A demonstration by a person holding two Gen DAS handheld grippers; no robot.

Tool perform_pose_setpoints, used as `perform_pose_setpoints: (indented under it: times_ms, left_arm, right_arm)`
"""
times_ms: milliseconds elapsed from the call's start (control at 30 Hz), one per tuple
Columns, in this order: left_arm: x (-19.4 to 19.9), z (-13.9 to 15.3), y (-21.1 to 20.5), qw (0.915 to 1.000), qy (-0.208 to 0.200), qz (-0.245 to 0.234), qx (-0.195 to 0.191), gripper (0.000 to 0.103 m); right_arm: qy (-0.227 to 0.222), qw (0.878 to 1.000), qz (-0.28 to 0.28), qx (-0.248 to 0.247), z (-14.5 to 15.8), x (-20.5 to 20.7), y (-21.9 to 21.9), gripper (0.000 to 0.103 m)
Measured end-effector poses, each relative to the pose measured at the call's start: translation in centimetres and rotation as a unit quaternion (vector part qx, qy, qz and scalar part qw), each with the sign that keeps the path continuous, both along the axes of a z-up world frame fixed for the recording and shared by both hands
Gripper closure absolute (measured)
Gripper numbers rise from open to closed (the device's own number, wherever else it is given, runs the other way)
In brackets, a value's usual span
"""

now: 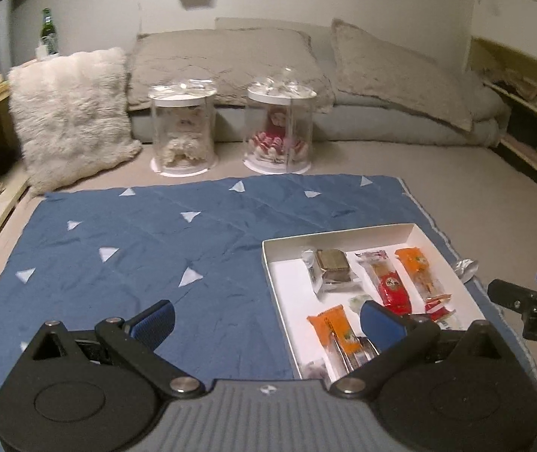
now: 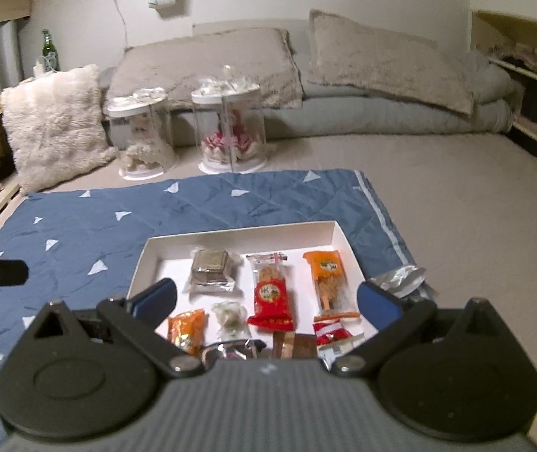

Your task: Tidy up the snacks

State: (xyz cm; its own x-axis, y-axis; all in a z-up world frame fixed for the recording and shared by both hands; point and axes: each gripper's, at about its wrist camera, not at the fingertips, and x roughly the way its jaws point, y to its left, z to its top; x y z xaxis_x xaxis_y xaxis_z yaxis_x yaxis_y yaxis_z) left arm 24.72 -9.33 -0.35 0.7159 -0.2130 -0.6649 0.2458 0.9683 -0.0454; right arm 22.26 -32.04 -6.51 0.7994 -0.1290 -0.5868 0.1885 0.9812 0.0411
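Note:
A white shallow box (image 2: 238, 235) (image 1: 343, 235) lies on a blue cloth with white triangles (image 1: 136, 248) (image 2: 80, 226). Inside lie several wrapped snacks: a brown square pack (image 2: 210, 267) (image 1: 332, 263), a red pack (image 2: 272, 297) (image 1: 387, 282), an orange pack (image 2: 326, 275) (image 1: 417, 267), another orange pack (image 2: 187, 329) (image 1: 338, 329) and a pale green sweet (image 2: 230, 320). A silver wrapper (image 2: 400, 278) (image 1: 466, 267) rests outside the box on the right. My right gripper (image 2: 266, 307) hangs open above the box's near half, nothing between its fingers. My left gripper (image 1: 266, 320) is open over the cloth at the box's left edge.
Two clear cylinders with dolls (image 1: 183, 132) (image 1: 279, 128) stand behind the cloth. A fluffy white cushion (image 1: 68, 116) leans at the left, grey pillows (image 1: 230, 64) at the back. A green bottle (image 1: 48, 32) stands far left. Wooden shelves (image 1: 532, 86) run along the right.

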Motion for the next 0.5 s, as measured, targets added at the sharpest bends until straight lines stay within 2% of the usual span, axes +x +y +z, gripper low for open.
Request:
perform_pose_setpoints:
  times_ms: [200, 500]
  left_arm:
    - [-4.6, 1.4, 1.3, 0.9992, -0.027, 0.003, -0.031, 0.000]
    - [-10.6, 1.2, 1.0, 0.9973, -0.070, 0.002, -0.023, 0.000]
  right_arm:
    - [-0.025, 1.000, 0.013, -0.008, 1.2, -4.3, 1.3, 0.000]
    - [-0.048, 0.998, 0.033, -0.024, 1.6, -9.0, 2.5, 0.000]
